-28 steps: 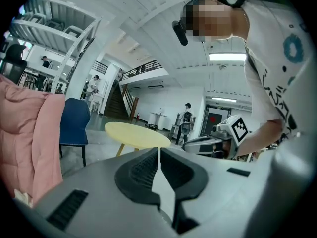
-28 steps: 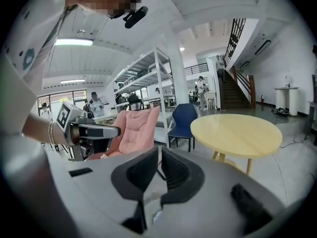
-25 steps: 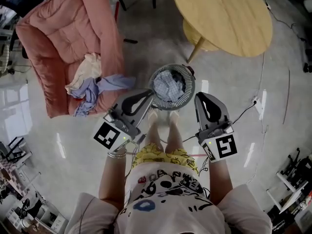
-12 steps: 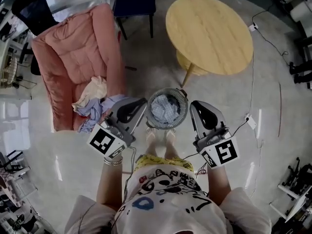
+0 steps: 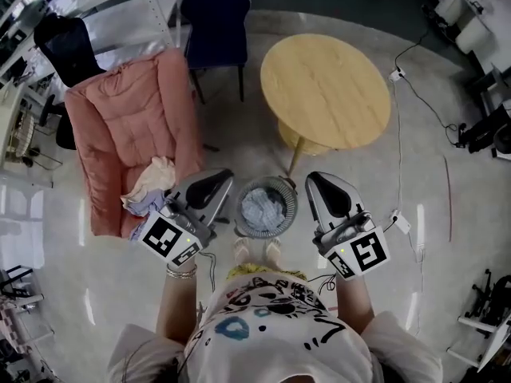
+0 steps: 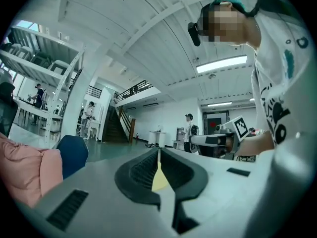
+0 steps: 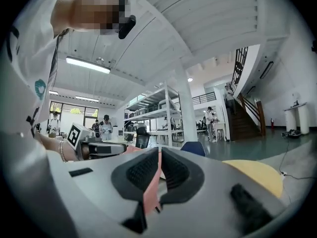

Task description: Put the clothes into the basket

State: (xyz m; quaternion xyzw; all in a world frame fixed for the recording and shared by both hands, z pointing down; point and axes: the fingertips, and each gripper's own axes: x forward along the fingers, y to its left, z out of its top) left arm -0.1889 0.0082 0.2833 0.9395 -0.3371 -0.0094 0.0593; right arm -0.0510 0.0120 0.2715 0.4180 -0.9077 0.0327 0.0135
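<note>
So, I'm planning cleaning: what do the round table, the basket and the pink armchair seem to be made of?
Round table: pale wood or wood veneer, smooth matte top with faint grain.
Basket: probably grey plastic or metal, ribbed slatted wall; which one is unclear.
Pink armchair: soft quilted fabric, stitched tufts and puffy folds.

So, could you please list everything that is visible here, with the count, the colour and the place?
armchair: one, pink, at left
clothes: small pile, cream and lilac, on the armchair seat
basket: one, grey, on the floor between the tongs
cloth: count unclear, pale blue and white, inside the basket
table: one, round, light wood, beyond the basket
chair: one, dark blue, beyond the armchair
cables: several, dark, on the floor at right
feet: two, pale, just below the basket
left tongs: one, grey, shut and empty, left of the basket
right tongs: one, grey, shut and empty, right of the basket
</note>
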